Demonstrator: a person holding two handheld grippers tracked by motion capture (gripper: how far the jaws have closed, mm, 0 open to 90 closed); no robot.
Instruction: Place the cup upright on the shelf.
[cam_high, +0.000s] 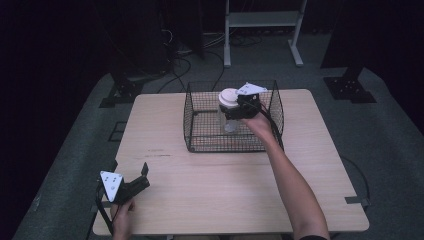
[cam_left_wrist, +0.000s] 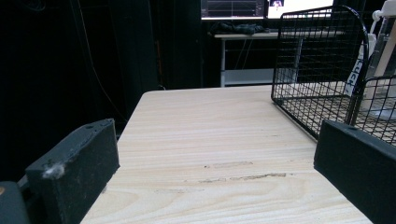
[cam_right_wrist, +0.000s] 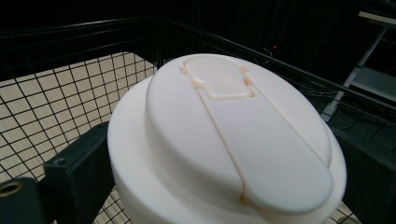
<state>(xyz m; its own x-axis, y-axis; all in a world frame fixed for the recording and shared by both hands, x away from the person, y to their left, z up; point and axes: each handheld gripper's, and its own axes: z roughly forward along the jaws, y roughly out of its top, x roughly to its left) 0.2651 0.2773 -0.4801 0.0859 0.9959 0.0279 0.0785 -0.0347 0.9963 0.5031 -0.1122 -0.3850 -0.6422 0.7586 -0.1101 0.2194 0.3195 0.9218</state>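
From above, the right gripper (cam_high: 239, 107) grips a white-lidded clear jar (cam_high: 230, 112) inside the black wire basket (cam_high: 200, 142) on the counter (cam_high: 225, 185). The left gripper (cam_left_wrist: 205, 182) rests near the counter's corner, jaws spread, nothing between them. The right gripper view has the jaws flanking the jar's lid (cam_right_wrist: 233, 140).

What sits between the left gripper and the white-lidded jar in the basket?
The wire basket wall does: the jar stands inside it, gripped at its lid by the right gripper. The left gripper rests open at the table's near left corner, bare tabletop ahead.
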